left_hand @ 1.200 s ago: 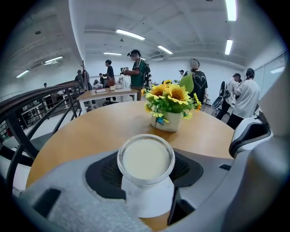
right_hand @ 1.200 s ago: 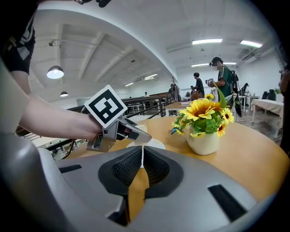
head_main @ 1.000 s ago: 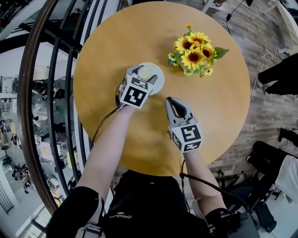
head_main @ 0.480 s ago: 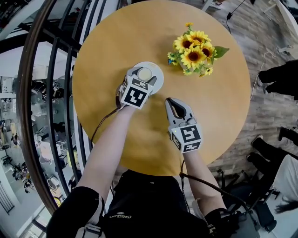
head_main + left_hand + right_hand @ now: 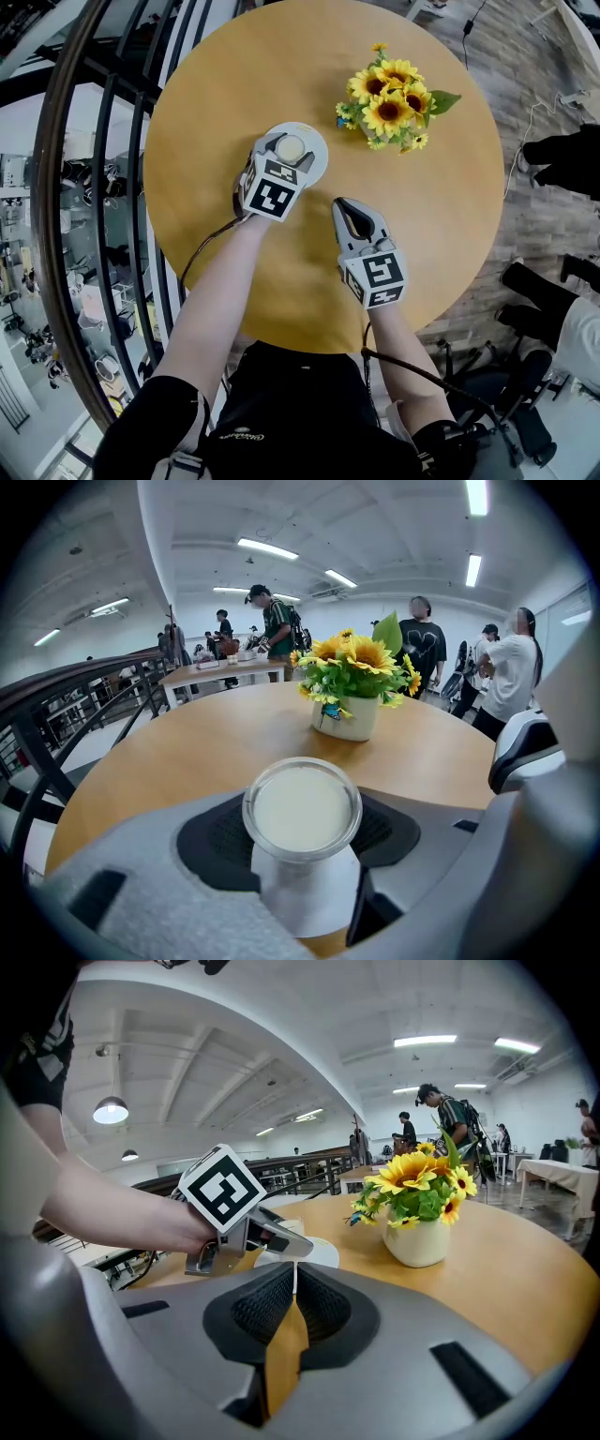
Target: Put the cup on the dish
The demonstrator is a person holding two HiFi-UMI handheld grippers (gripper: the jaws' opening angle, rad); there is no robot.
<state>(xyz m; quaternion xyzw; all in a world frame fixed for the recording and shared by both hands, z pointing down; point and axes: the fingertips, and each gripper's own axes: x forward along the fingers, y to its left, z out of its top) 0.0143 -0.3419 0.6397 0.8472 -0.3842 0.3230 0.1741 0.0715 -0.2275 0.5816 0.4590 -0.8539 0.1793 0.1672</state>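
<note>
A clear glass cup (image 5: 302, 816) full of a milky white liquid stands upright over the middle of the white dish (image 5: 319, 911). Whether its base rests on the dish I cannot tell. My left gripper (image 5: 302, 829) has its dark pads against both sides of the cup. In the head view the cup (image 5: 291, 147), the dish (image 5: 317, 157) and the left gripper (image 5: 287, 146) are at the table's centre left. My right gripper (image 5: 350, 205) lies nearer the person, to the right of the dish, with its jaws together and nothing in them (image 5: 292, 1283).
A white pot of sunflowers (image 5: 394, 105) stands at the far right of the round wooden table (image 5: 234, 75), beyond the dish (image 5: 349, 682). A black curved railing (image 5: 103, 187) runs along the table's left side. People stand in the hall behind.
</note>
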